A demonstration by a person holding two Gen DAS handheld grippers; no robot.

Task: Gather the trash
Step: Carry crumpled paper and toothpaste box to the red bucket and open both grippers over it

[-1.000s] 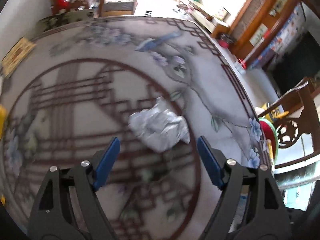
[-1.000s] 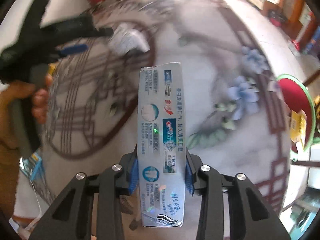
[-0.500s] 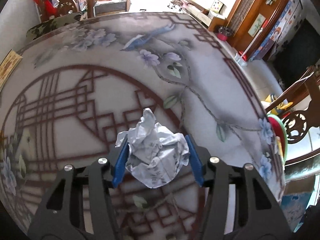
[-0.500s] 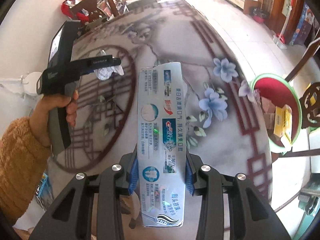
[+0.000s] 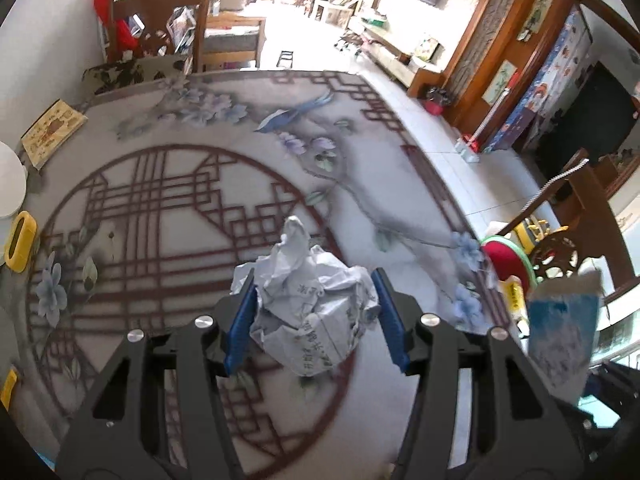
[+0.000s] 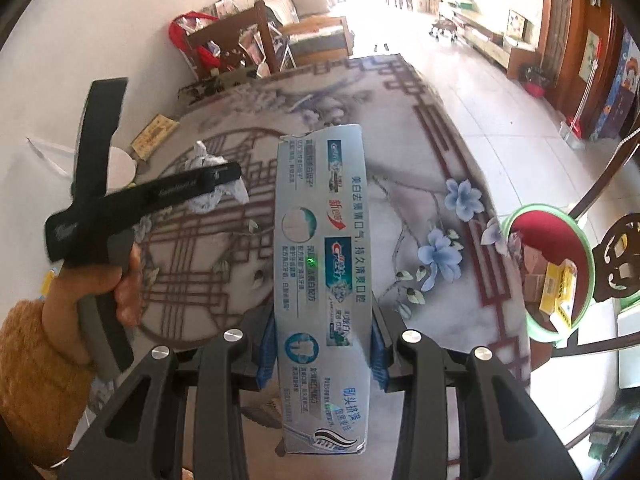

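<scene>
Left gripper (image 5: pixel 312 316) pinches the crumpled paper ball (image 5: pixel 308 312) at frame centre above the table (image 5: pixel 160 216), right gripper (image 6: pixel 322 344) clamps the toothpaste box (image 6: pixel 320 280); best carry both level to the red bin (image 6: pixel 548 268) at right edge before letting go.

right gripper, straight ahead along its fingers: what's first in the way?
Nothing close, as far as I can tell. The right gripper holds the toothpaste box, which points across the table. Beyond lies only bare tabletop; depth is unclear. The bin sits off right.
</scene>
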